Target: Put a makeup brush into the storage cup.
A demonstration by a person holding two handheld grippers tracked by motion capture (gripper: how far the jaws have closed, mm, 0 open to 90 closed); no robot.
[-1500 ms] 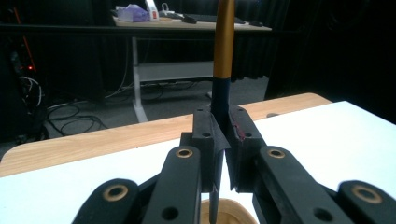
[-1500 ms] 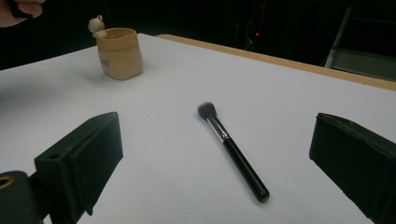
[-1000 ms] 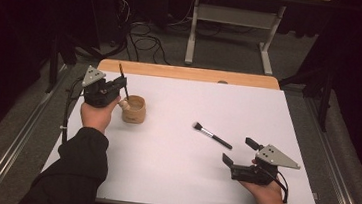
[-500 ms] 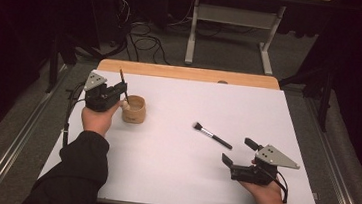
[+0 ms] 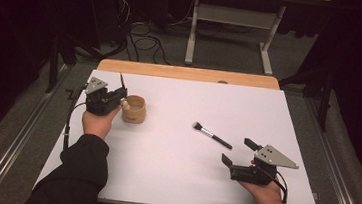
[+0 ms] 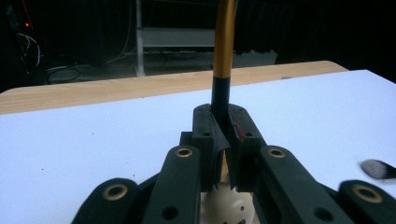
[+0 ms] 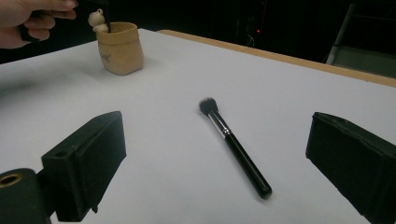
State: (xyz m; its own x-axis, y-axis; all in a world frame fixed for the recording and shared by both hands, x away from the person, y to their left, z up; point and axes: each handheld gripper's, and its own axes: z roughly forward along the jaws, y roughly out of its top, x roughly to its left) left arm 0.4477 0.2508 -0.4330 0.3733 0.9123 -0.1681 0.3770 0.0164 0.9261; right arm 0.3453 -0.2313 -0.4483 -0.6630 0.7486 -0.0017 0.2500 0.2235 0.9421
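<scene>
The left hand-held gripper [image 5: 117, 97], at nine o'clock on the counter [image 5: 171, 181], is clamping a gold-handled brush [image 6: 224, 46] upright beside the cup [image 5: 133, 109], probably to drop it in. The right hand-held gripper [image 5: 238, 153] is gaping wide, facing the black brush [image 7: 233, 144] lying at centre, seemingly next.

High view: fixed above the near table [image 5: 176, 182] edge, facing 12 o'clock and down, far. Left gripper view: low, close over its jaws, facing the far edge. Right gripper view: low, facing 10 o'clock. All share the brush [image 5: 212, 135] [image 7: 233, 144] [image 6: 379, 169]; two share the cup [image 5: 133, 109] [image 7: 119, 47].
</scene>
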